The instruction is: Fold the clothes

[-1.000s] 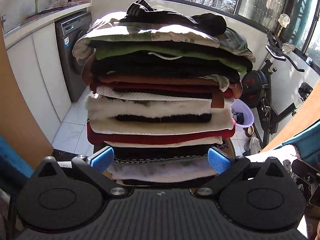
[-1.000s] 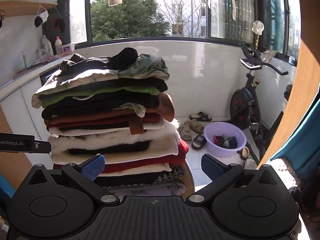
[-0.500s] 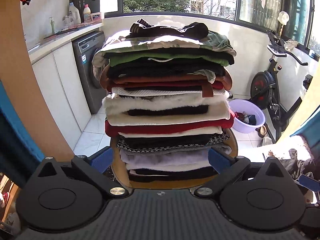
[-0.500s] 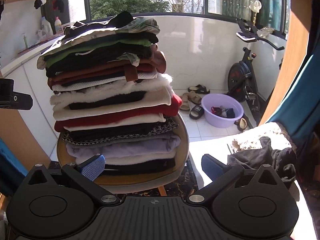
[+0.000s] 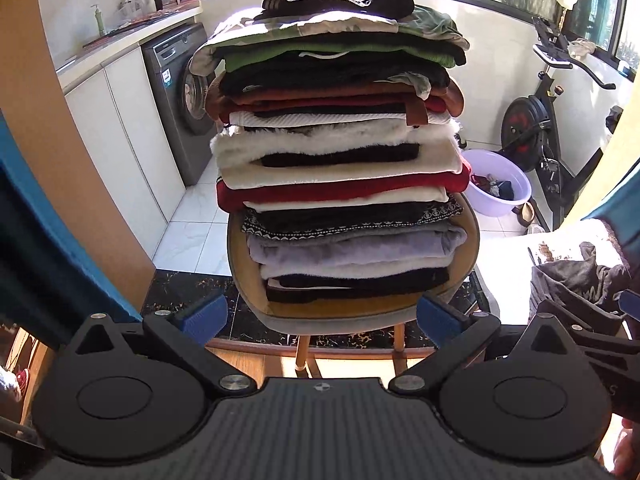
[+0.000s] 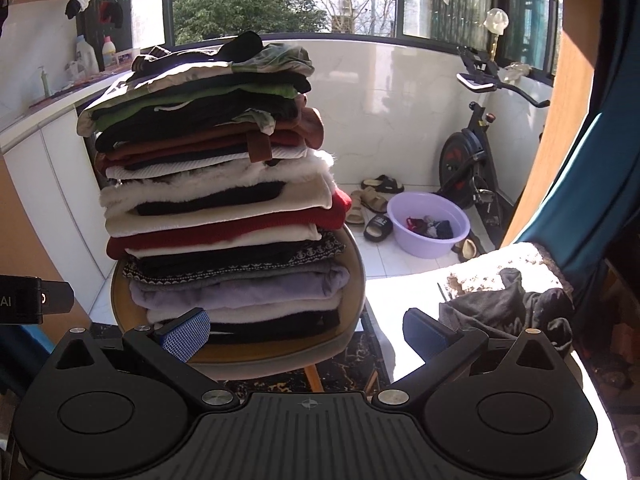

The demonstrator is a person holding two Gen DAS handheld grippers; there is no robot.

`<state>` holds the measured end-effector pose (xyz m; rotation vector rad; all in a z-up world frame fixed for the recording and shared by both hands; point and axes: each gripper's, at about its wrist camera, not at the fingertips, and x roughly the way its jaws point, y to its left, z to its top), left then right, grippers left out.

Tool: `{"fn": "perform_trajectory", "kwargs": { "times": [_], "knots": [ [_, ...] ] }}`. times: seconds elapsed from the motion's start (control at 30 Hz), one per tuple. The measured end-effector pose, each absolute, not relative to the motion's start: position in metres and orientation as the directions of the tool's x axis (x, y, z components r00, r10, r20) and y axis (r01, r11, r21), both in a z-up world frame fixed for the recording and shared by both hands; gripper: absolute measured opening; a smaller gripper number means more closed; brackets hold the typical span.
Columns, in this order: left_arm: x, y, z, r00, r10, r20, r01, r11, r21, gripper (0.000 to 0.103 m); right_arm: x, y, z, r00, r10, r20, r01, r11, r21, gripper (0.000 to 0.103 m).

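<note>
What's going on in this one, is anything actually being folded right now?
Nothing is being folded at this moment. Both handheld grippers, the left gripper and the right gripper, are open and empty, facing a tall stack of folded clothes on a round stool. To the right, a crumpled dark garment lies unfolded on a sunlit white surface, just beyond the right gripper's finger. It looks like the likely next piece, though neither gripper touches it yet.
</note>
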<state>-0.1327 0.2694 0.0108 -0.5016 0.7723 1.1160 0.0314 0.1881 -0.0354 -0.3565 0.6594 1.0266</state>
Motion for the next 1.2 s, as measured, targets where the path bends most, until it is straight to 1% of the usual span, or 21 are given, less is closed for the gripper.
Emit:
{"fn": "perform_trajectory", "kwargs": {
  "times": [0.27, 0.93, 1.2],
  "knots": [
    [-0.134, 0.269, 0.009, 0.237, 0.597, -0.766, -0.930, 0.367, -0.002, 0.103, 0.032, 0.183, -0.033, 0.354, 0.672, -0.651, -0.869, 0.493, 0.036, 0.102],
    [-0.116, 0.257, 0.014, 0.243, 0.614, -0.751, -0.913, 0.407, 0.038, 0.103, 0.043, 0.172, -0.032, 0.361, 0.672, -0.646, -0.862, 0.505, 0.044, 0.102],
    [-0.113, 0.252, 0.013, 0.261, 0.607, -0.750, -0.910, 0.415, 0.020, 0.103, 0.045, 0.166, -0.033, 0.362, 0.668, -0.650, -0.864, 0.503, 0.035, 0.102]
  ]
}}
